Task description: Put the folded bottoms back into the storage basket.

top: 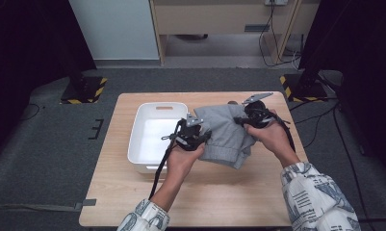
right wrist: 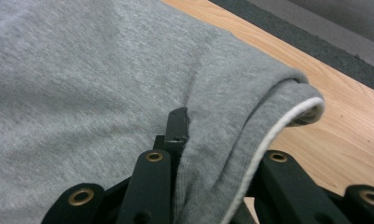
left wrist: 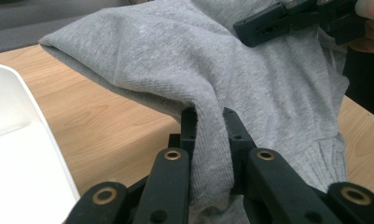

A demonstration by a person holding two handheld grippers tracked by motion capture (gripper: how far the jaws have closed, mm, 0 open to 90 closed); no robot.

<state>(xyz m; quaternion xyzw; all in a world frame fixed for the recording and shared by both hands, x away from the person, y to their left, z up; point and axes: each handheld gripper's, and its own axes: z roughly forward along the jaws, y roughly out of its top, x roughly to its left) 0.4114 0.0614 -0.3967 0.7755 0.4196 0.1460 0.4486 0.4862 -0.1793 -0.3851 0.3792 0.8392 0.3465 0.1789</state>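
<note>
As the person's two hands worked over the far half of the wooden table (top: pixel 214 192), a grey garment (top: pixel 226 132) hung between the two grippers, held clear of the table at its upper edge while its lower folds drooped to the tabletop just right of the white tray (top: pixel 142 139). The left gripper (top: pixel 193 137), held in the left hand (top: pixel 181 156), had its jaws clamped on a ridge of the grey fabric; in the left gripper view the cloth (left wrist: pixel 212 140) was pinched tight between the two black jaws and ran down between them. The right gripper (top: pixel 250 118), held in the right hand (top: pixel 272 134), gripped the garment at its far right edge; in the right gripper view a folded hem with a white inner lining (right wrist: pixel 268 135) passed between the jaws, which were closed on that thicker fold. The right gripper's jaw tip (left wrist: pixel 264 25) was seen in the left gripper view biting the cloth at the far side. The tray sat at the left of the table, touching neither gripper. Patterned sleeves (top: pixel 320 197) entered from the near edge.
</note>
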